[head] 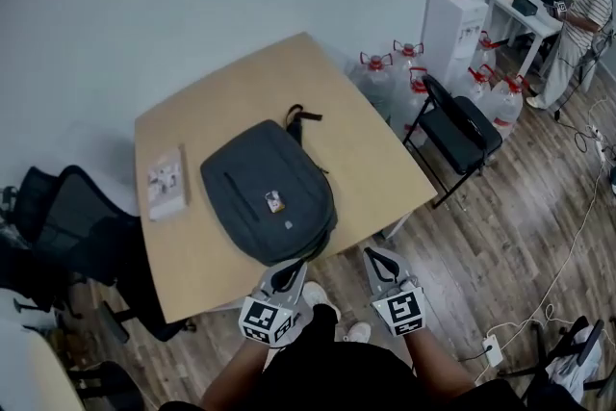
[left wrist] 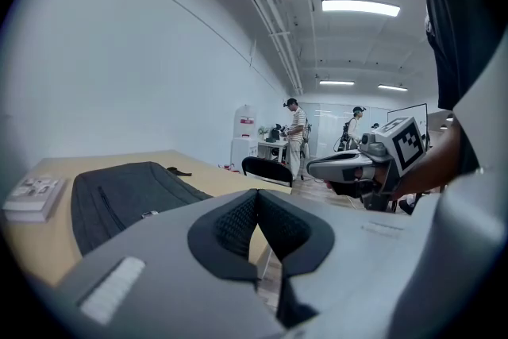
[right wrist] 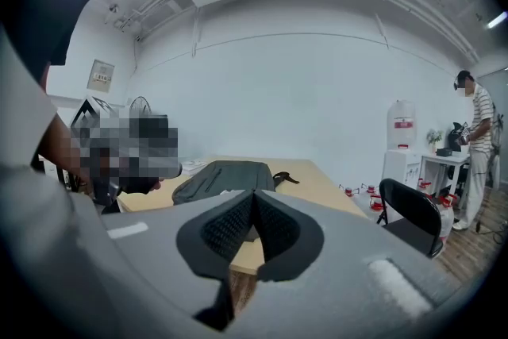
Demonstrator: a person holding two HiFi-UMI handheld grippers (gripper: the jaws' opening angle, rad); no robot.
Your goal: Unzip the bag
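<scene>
I hold both grippers off the table's near edge, over open floor. The left gripper is just short of the bag and the right gripper is beside it, each with jaws pressed together on nothing. The bag lies flat by that edge, possibly overhanging it. Its long axis runs away from me, handle at the far end.

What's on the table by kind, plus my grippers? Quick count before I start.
Bag: 1
White box: 1
Grippers: 2, left gripper and right gripper, jaws shut
Total: 4
</scene>
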